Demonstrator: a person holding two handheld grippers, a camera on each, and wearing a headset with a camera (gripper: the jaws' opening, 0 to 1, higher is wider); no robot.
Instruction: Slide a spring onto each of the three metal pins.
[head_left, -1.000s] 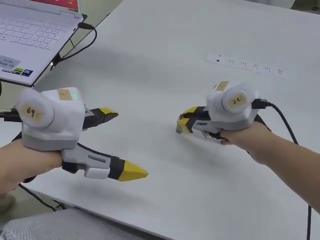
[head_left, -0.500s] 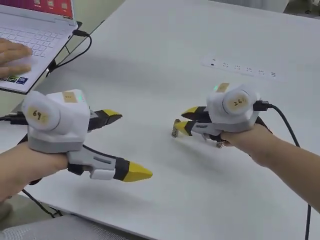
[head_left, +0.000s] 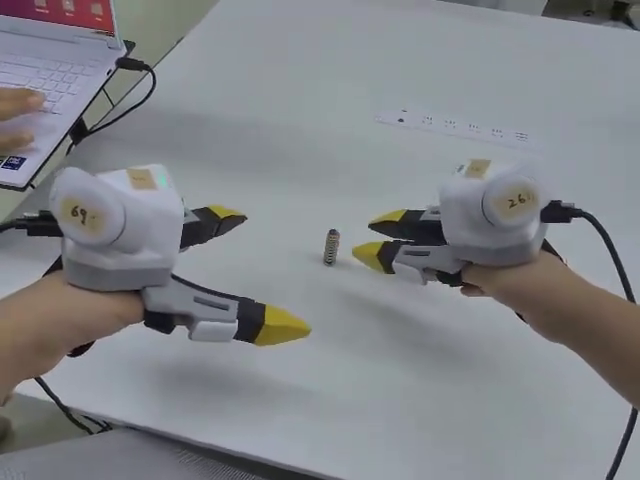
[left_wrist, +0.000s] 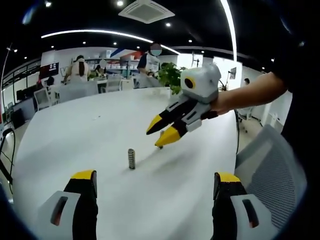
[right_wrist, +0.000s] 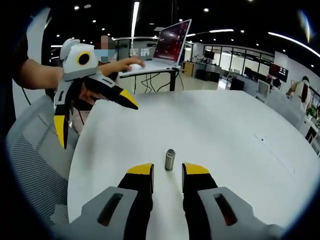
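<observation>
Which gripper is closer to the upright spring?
The right gripper, its narrowly parted jaws just short of the spring; the left gripper hangs farther off, jaws spread wide.

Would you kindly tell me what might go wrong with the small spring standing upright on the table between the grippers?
1. The spring stands upright and unsupported just ahead of the right gripper, whose jaws are open; a small nudge could tip it and let it roll across the table.
2. The left gripper is wide open and farther off; closing on so thin a part off-centre may flick it away.
</observation>
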